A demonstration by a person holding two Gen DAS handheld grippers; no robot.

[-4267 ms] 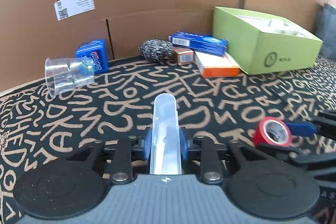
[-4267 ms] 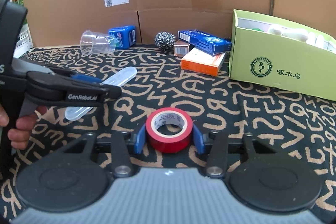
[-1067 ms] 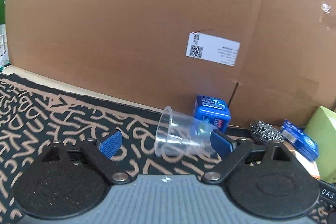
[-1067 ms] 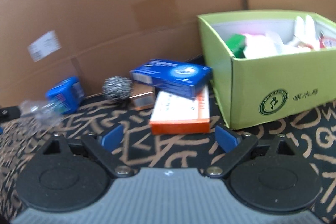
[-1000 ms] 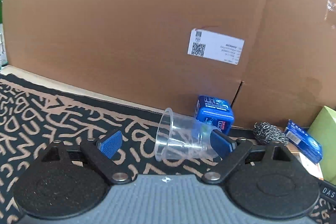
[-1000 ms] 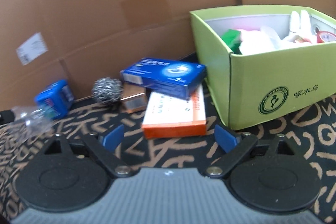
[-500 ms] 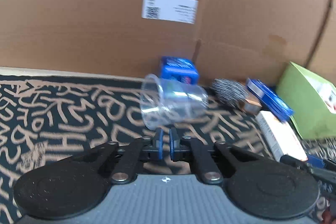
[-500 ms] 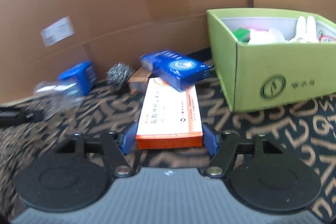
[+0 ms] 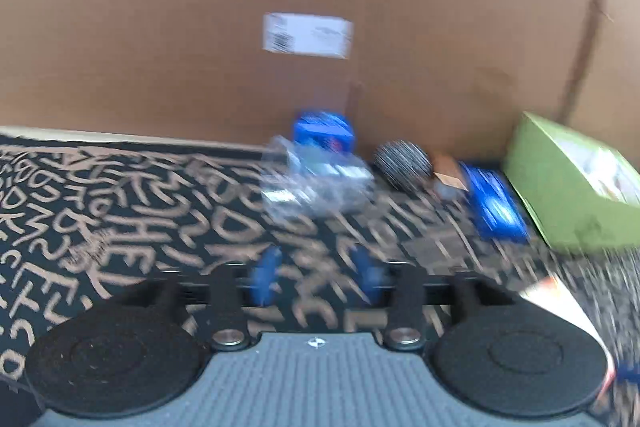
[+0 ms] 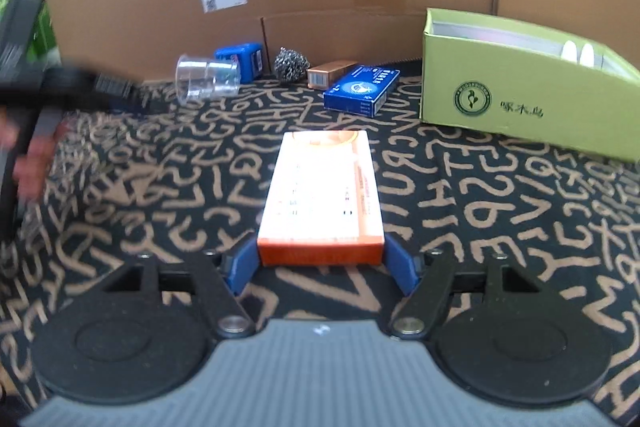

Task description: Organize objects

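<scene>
In the right wrist view my right gripper (image 10: 320, 259) has its blue pads against both sides of the orange-and-white box (image 10: 322, 187) at its near end. The jaws are opening. The box lies lengthwise in the middle of the mat. My left gripper (image 9: 316, 269) is blurred, its jaws opening with nothing between them. The clear plastic cup (image 9: 316, 183) lies on its side just beyond it. From the right wrist view the cup (image 10: 206, 79) rests near the back wall, with the left gripper (image 10: 132, 95) a dark smear beside it.
Along the cardboard back wall sit a small blue box (image 10: 240, 59), a steel scourer (image 10: 291, 65), a small brown box (image 10: 330, 73) and a flat blue box (image 10: 362, 91). An open green box (image 10: 520, 95) with items stands at the right. A hand (image 10: 32, 163) is at the left.
The right gripper closed on the orange box and drew it out from under the flat blue box toward the near side. The left jaws shut short of the cup, then parted again.
</scene>
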